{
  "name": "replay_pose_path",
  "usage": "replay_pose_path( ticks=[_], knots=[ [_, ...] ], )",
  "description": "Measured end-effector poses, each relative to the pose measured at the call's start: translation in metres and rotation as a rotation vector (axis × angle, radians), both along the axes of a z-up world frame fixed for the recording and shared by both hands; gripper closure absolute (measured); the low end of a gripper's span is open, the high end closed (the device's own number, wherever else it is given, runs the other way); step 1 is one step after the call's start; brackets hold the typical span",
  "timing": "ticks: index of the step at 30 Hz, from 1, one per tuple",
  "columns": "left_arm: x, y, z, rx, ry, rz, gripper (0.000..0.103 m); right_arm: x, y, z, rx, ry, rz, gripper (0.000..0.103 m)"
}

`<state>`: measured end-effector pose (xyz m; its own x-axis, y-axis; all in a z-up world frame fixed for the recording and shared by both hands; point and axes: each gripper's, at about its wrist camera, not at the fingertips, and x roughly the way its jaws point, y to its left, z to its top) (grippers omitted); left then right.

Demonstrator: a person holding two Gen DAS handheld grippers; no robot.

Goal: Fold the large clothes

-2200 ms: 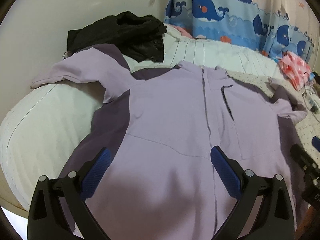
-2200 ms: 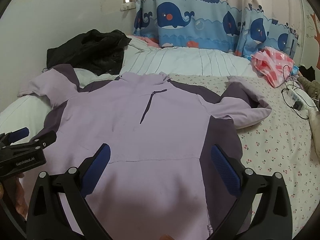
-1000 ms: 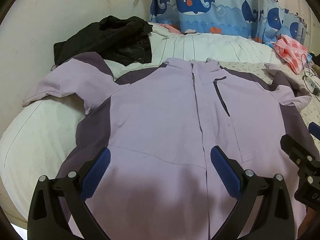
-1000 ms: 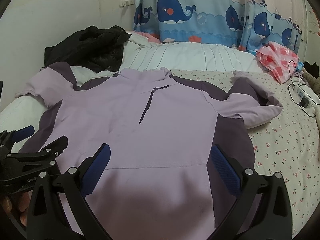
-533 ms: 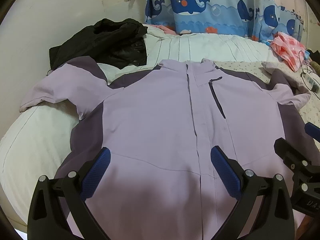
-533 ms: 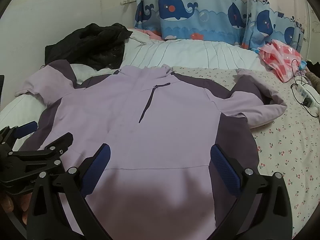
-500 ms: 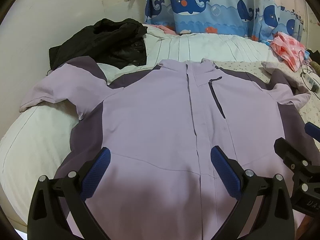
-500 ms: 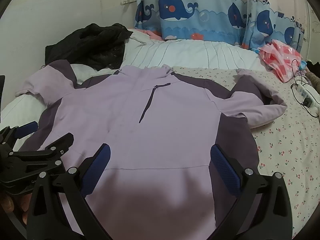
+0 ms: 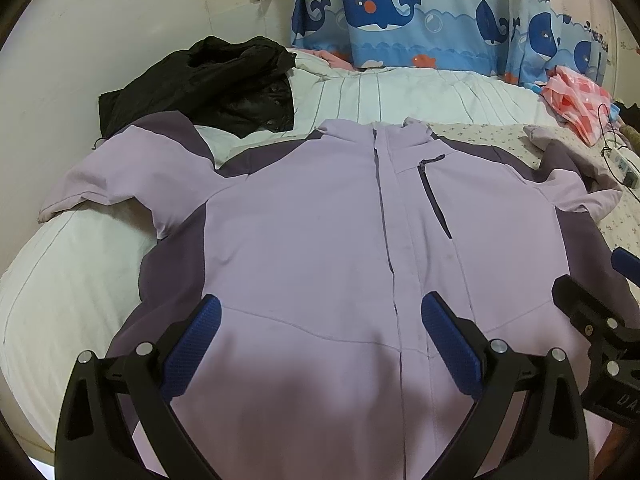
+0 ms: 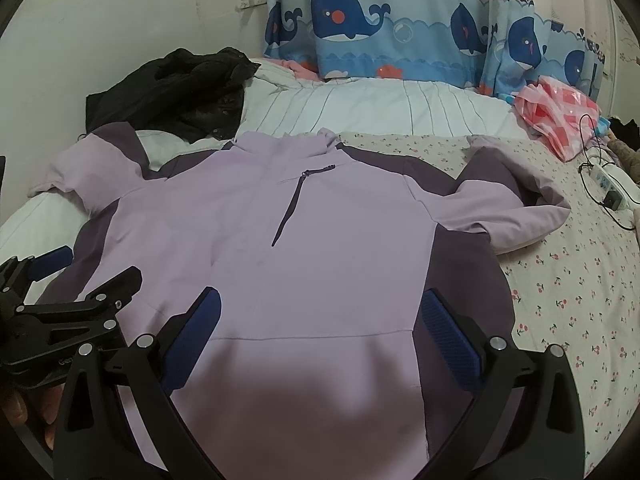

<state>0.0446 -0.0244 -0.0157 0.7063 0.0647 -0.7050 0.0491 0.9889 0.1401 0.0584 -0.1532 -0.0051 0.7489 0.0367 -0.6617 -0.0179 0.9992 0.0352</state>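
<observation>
Smooth lilac jacket lies flat on bed, collar toward curtain; left gripper and right gripper fingers wide, empty

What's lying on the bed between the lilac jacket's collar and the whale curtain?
Only bare striped white quilt between jacket and curtain; both views show it.
</observation>
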Motion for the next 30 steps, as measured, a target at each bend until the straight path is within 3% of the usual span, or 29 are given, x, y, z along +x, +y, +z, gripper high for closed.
replay_pose_path(
  ticks=[30],
  knots=[
    [0.0011, -0.0015, 0.0003, -0.014, -0.01, -0.002, 0.007, 0.0026, 0.0001, -0.0041, 0.002, 0.008, 0.013, 0.006]
  ],
)
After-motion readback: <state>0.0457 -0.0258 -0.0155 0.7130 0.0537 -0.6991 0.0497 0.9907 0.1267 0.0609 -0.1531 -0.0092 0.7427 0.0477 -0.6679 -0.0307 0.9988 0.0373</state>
